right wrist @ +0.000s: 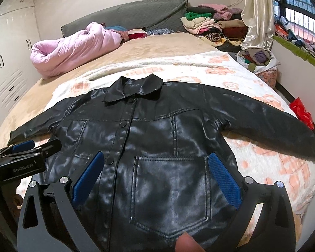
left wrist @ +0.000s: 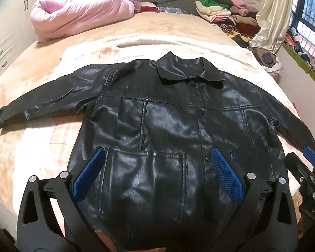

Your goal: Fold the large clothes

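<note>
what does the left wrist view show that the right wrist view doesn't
Only the left wrist view shows the end of the jacket's left sleeve on bare tan bedding. Only the right wrist view shows the right sleeve's end, a red packet and the patch pocket in full. Both share the black leather jacket, buttoned and spread flat, the pink quilt, and open jaws.

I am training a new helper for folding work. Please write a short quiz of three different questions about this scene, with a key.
1. True or false: the black leather jacket lies spread flat with both sleeves out.
2. What does the left gripper hold?
A. a sleeve
B. the collar
C. nothing
3. Fill in: the rolled quilt near the grey headboard is ____ in colour.

Key: 1 true; 2 C, and the right gripper is open too; 3 pink.
</note>
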`<state>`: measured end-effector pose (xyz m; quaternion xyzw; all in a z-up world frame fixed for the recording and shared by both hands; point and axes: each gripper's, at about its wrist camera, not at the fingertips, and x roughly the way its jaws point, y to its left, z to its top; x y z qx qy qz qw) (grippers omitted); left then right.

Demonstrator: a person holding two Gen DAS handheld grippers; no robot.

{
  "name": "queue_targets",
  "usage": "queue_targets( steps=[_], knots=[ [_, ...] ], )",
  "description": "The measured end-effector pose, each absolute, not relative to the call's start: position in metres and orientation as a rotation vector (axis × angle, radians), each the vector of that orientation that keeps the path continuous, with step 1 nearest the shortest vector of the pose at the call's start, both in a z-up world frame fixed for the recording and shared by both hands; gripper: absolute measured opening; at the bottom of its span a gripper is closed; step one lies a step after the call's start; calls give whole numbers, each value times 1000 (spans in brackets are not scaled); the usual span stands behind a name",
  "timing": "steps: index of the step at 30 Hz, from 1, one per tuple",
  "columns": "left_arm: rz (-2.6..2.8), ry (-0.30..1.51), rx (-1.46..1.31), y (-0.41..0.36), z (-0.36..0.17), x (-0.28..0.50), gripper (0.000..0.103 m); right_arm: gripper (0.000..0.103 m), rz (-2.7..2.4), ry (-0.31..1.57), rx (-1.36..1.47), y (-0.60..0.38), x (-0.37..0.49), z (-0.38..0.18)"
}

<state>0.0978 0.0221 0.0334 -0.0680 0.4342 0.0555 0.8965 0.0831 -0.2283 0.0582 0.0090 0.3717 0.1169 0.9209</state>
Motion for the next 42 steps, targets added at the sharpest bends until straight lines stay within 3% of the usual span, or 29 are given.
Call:
queue_targets(
  steps=[16,42],
  knots=[
    [97,927,-110,9,27,163,94,99,136,747,50,-250,148,60],
    [-50,980,-44,-33,-20,241,94,99,-401,805,237,-412,205,6]
  ],
)
